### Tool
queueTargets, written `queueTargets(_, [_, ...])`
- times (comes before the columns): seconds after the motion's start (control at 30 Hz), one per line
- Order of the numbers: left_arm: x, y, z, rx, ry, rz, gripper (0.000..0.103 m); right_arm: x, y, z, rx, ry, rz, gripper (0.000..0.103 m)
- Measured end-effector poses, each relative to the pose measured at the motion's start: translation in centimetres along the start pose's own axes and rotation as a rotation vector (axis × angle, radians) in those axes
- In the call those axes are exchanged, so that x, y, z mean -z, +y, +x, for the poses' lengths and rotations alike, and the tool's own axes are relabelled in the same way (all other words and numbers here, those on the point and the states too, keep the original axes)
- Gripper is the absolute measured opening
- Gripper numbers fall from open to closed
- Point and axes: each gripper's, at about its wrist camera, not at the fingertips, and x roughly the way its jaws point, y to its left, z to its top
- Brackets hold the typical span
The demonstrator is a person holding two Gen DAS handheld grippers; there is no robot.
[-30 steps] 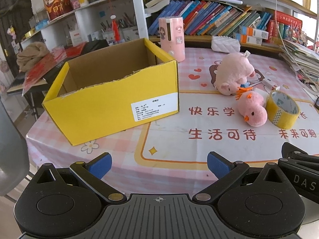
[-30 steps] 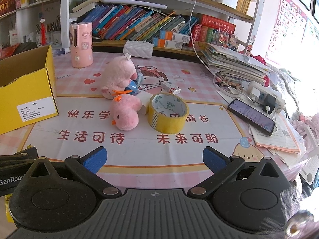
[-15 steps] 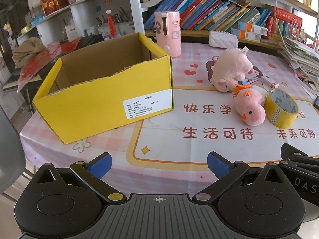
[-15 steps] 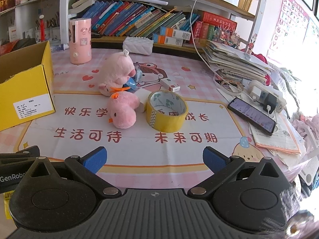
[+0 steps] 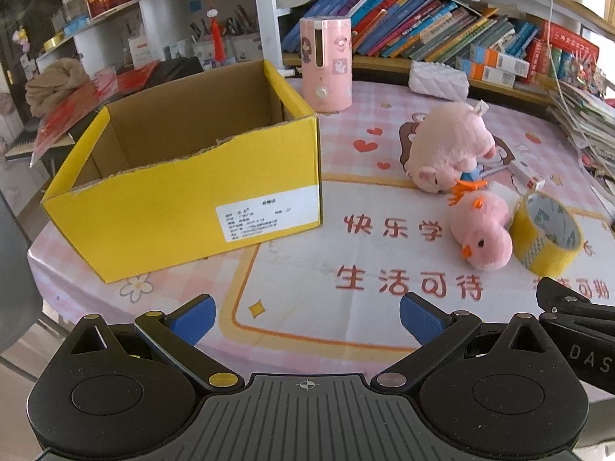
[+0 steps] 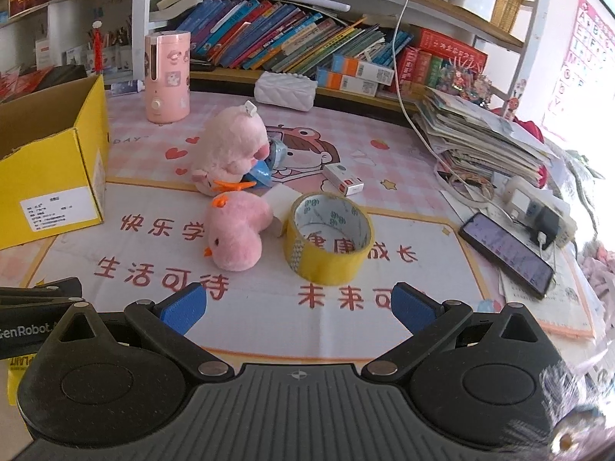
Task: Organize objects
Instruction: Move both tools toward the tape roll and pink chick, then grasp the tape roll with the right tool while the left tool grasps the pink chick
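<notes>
A small pink plush chick [image 6: 235, 237] with an orange beak and orange head tuft lies on its side on the printed pink table mat [image 6: 269, 307], at twelve o'clock from the right gripper [image 6: 299, 305], its beak toward seven o'clock, its long axis running seven to one. At its three o'clock, just beside it, sits a roll of yellow packing tape [image 6: 328, 236]; a larger pink plush pig [image 6: 230, 150] lies behind. An open yellow cardboard box [image 5: 184, 192] stands at eleven o'clock from the left gripper [image 5: 305, 319]. Both grippers hover spread wide, holding nothing
</notes>
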Motion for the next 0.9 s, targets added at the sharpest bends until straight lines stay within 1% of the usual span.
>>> queueTargets(0.2, [-0.8,-1.2,0.6,0.02,-0.006,-0.039,0.103,-1.3,-1.9,1.9,-0.03,-0.005,-0.019,0.103])
queueTargets(0.4, [-1.5,-3.0,1.6,0.031,0.018,-0.061,0.103,-2.3,-3.6,4.5,-0.064,0.016,-0.041,0.103])
queueTargets(0.53, [-1.6,-3.7,1.8,0.012,0.022,-0.078,0.103,-2.9,-4.2,6.3,-0.096,0.026,-0.065,0.103])
queueTargets(0.73, [-1.6,-4.1,1.7,0.007,0.014,-0.095,0.103,-3.6,-4.4,9.3,-0.143,0.063,-0.091,0.103])
queueTargets(0.9, [-1.9,-4.7,1.6,0.012,0.005,-0.108,0.103,-4.0,-4.7,11.8,-0.149,0.097,-0.102,0.102])
